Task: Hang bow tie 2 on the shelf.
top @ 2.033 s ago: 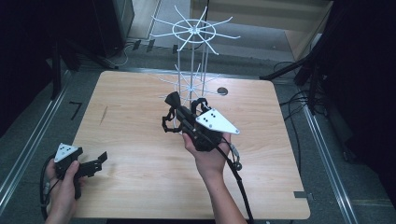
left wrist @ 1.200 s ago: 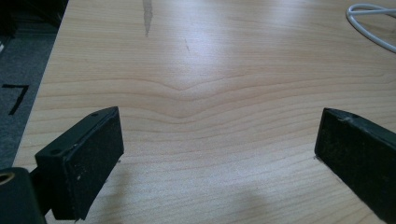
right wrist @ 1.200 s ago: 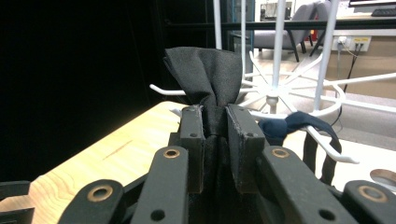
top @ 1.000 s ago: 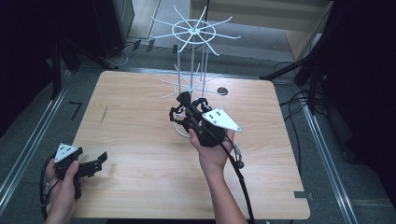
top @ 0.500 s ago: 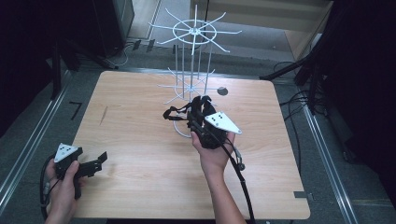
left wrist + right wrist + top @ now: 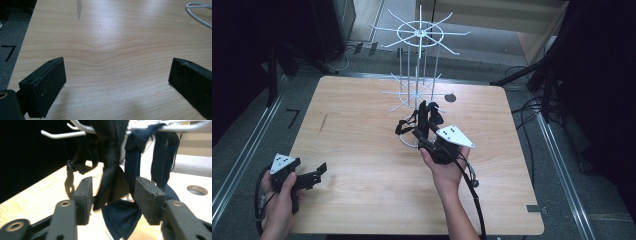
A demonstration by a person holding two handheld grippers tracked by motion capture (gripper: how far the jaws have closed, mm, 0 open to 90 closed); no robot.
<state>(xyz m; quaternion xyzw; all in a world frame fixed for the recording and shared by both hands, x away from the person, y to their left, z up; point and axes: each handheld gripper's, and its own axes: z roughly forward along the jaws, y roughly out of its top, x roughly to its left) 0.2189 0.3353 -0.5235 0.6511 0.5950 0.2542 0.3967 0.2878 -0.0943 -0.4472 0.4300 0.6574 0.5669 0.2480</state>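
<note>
**High view: black bow tie hangs on the wire rack, right gripper's jaws loosened around it**

High view shows the table [image 6: 362,200], the largest thing here: a pale wooden top with wavy grain, rounded corners, a dark streak near its left side and a small round hole [image 6: 450,98] beyond the rack. Grey floor and metal rails surround it.

Next in size is the white wire rack [image 6: 418,65], a thin upright pole with two tiers of straight spokes radiating like wheel spokes, standing on a round wire base at the table's middle.

The right gripper [image 6: 428,116], black with a grey three-cornered plate on top and a cable trailing back along the forearm, points into the rack's lower tier. Its jaws have just been opening. In the right gripper view the ribbed black pads [image 6: 86,197] stand apart, released, with the black bow tie [image 6: 111,170] hanging between them from a spoke. No pad presses on it.

The bow tie is soft, matte black fabric, pinched at a knot and flaring below; its strap with a small clasp [image 6: 70,167] dangles at the left. Just beside it hangs a navy bow tie [image 6: 132,162] of similar cloth.

The left gripper [image 6: 314,172] rests near the table's near-left corner, well apart from the rack, its jaws spread wide over bare wood with nothing between them.
</note>
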